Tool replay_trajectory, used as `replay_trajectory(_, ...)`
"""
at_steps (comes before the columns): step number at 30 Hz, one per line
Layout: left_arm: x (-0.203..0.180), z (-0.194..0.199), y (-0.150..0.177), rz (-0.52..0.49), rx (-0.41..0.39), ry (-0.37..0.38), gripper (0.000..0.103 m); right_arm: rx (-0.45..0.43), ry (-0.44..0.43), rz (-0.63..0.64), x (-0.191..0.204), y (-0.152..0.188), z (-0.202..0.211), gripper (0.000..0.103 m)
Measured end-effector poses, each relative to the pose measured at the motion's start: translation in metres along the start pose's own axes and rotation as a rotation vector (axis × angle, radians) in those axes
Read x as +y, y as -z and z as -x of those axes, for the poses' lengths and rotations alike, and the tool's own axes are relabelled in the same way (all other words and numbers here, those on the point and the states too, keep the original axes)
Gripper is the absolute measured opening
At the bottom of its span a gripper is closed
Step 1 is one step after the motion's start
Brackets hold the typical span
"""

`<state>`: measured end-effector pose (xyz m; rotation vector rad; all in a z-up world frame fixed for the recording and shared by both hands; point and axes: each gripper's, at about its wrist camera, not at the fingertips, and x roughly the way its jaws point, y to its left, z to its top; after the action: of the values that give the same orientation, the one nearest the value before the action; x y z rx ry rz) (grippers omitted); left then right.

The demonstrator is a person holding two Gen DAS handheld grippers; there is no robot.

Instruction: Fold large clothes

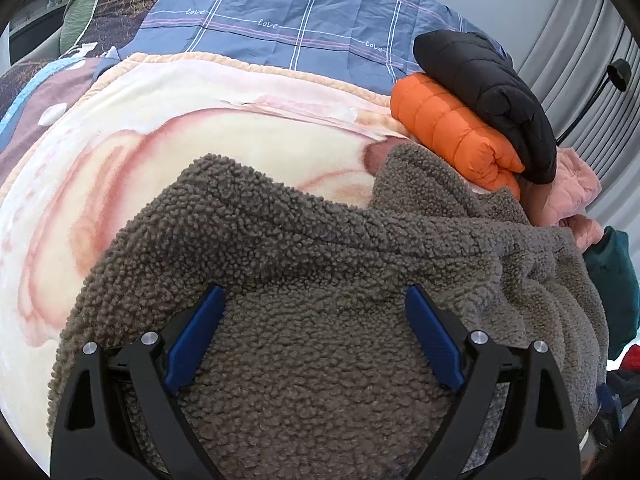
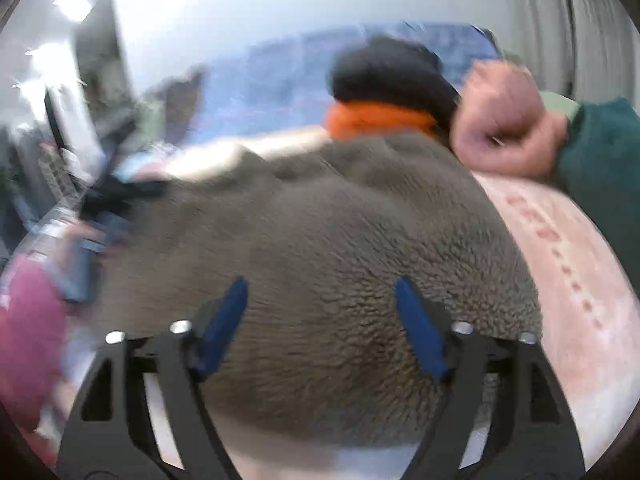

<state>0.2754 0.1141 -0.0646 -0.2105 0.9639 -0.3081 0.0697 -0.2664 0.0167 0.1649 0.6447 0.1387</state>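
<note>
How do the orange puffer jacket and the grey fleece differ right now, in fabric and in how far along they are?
The orange puffer jacket is smooth and quilted in channels; the grey fleece is nubbly and curly. The orange jacket is already folded into a compact bundle with a black puffer jacket stacked on it; the fleece lies spread and rumpled, nothing on top. The orange jacket sits at the far side of the bed, the fleece directly under both grippers. Both rest on the cream blanket.

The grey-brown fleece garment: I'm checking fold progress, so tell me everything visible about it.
The grey-brown fleece garment is thick, curly sherpa-like pile, heaped in soft folds rather than flat. It lies on a cream and pink blanket on the bed, its far edge reaching a folded orange puffer jacket. Both the left gripper and right gripper hover open over it; neither pinches it.
</note>
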Motion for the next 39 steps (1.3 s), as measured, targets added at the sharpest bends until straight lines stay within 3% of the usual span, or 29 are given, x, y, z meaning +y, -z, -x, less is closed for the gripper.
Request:
replay_trajectory(3,-0.002,0.0,0.001,-0.008,-0.002,-0.009,0.092,-0.051,-0.006,-0.122,-0.041,-0.009,0.031,0.081)
replay_trajectory(6,-0.001,0.0,0.001,-0.007,-0.003,-0.01,0.092,-0.033,0.043,-0.372,-0.106,0.001,0.045,0.075)
replay_trajectory(8,-0.002,-0.001,0.0,-0.011,0.0,-0.018,0.092,0.02,0.108,-0.433,-0.132,0.017,0.048,0.03)
replay_trajectory(9,-0.003,-0.001,0.0,-0.016,0.003,-0.025,0.092,0.058,0.142,-0.42,-0.135,0.023,0.045,0.026)
replay_trajectory(10,-0.005,-0.002,0.0,-0.019,0.005,-0.032,0.092,0.091,0.128,-0.414,-0.137,0.032,0.041,0.026)
replay_trajectory(12,-0.008,-0.003,0.0,-0.032,0.011,-0.053,0.092,0.1,0.012,-0.443,-0.137,0.042,0.035,0.025)
replay_trajectory(15,-0.012,-0.005,0.0,-0.054,0.022,-0.093,0.092,0.049,-0.118,-0.473,-0.136,0.044,0.035,0.025)
replay_trajectory(18,-0.017,-0.007,0.001,-0.078,0.032,-0.141,0.092,-0.001,-0.247,-0.373,-0.115,0.032,0.034,0.024)
replay_trajectory(22,-0.024,-0.01,0.002,-0.107,0.044,-0.205,0.092,-0.004,-0.328,-0.308,-0.101,0.02,0.02,0.024)
replay_trajectory(34,-0.028,-0.01,0.001,-0.124,0.047,-0.258,0.092,-0.001,-0.457,-0.249,-0.084,0.028,0.039,0.024)
replay_trajectory(39,-0.029,-0.011,0.001,-0.125,0.047,-0.261,0.093,0.022,-0.399,-0.182,-0.076,0.036,0.051,0.024)
